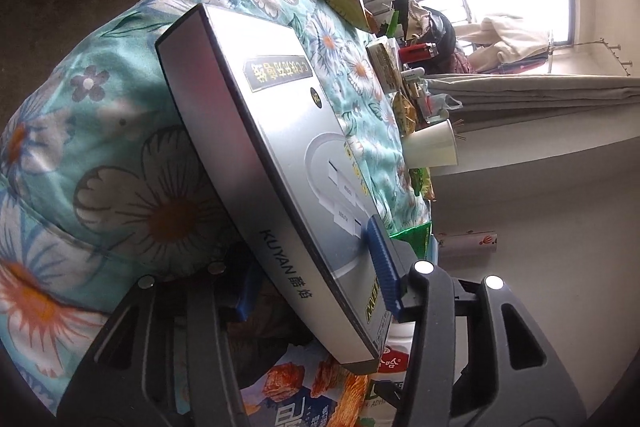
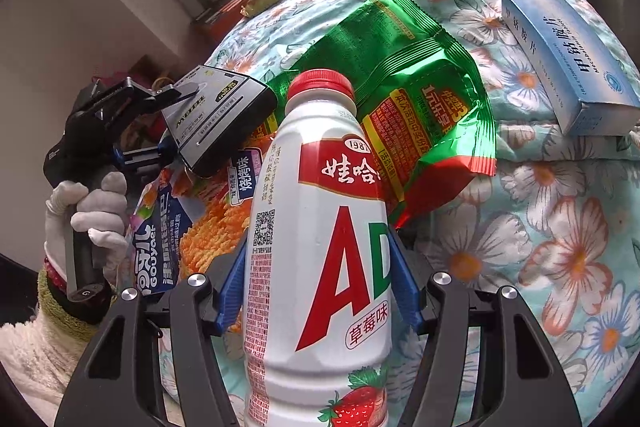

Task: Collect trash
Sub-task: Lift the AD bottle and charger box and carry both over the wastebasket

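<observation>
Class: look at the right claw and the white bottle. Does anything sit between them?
Nothing visible does. The right claw is already shut on the bottle, with a blue finger against each side of its body.

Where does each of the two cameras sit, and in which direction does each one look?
Left wrist view: sits on the left tongs, looks along the silver box they grip, toward a paper cup and window; only the tongs show.
Right wrist view: sits on the right tongs, looks past the white bottle across the floral cloth; the gloved left hand shows.
Shared: silver box, paper cup, green wrapper, floral cloth.
</observation>
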`<state>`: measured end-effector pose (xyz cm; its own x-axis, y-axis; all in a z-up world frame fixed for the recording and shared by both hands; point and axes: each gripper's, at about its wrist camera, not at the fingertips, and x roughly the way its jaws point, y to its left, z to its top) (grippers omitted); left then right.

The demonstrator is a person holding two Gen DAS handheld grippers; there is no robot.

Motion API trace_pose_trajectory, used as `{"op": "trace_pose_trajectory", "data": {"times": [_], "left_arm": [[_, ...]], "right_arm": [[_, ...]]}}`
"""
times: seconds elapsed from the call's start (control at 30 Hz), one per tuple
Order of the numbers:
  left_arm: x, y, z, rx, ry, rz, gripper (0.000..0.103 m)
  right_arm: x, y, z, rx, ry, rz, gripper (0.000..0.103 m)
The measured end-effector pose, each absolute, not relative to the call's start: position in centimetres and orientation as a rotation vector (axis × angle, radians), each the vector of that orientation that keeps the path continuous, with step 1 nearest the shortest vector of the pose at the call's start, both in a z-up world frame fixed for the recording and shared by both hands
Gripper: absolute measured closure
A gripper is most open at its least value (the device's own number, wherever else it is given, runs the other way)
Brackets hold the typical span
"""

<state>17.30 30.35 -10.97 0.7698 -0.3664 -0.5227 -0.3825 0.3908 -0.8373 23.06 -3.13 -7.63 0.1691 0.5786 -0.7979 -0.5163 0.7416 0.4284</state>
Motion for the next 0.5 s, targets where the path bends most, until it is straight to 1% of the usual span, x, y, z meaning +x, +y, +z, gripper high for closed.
{"op": "trace_pose_trajectory", "data": {"times": [0.13, 0.27, 0.3, 0.5], "left_arm": [[16.9, 30.4, -10.1, -1.198, 0.685, -0.028, 0.071], [16.3, 30.7, -9.2, -1.197, 0.633, -0.059, 0.077], [16.0, 30.8, -9.0, -1.201, 0.617, -0.069, 0.081], [14.4, 31.4, -7.7, -1.193, 0.533, -0.126, 0.082]], "right_arm": [[23.0, -3.9, -7.4, 0.103, 1.152, 0.783, 0.043], [23.1, -4.5, -7.3, 0.146, 1.147, 0.783, 0.043], [23.1, -4.7, -7.2, 0.157, 1.144, 0.781, 0.043], [22.7, -6.7, -6.5, 0.249, 1.113, 0.782, 0.043]]}}
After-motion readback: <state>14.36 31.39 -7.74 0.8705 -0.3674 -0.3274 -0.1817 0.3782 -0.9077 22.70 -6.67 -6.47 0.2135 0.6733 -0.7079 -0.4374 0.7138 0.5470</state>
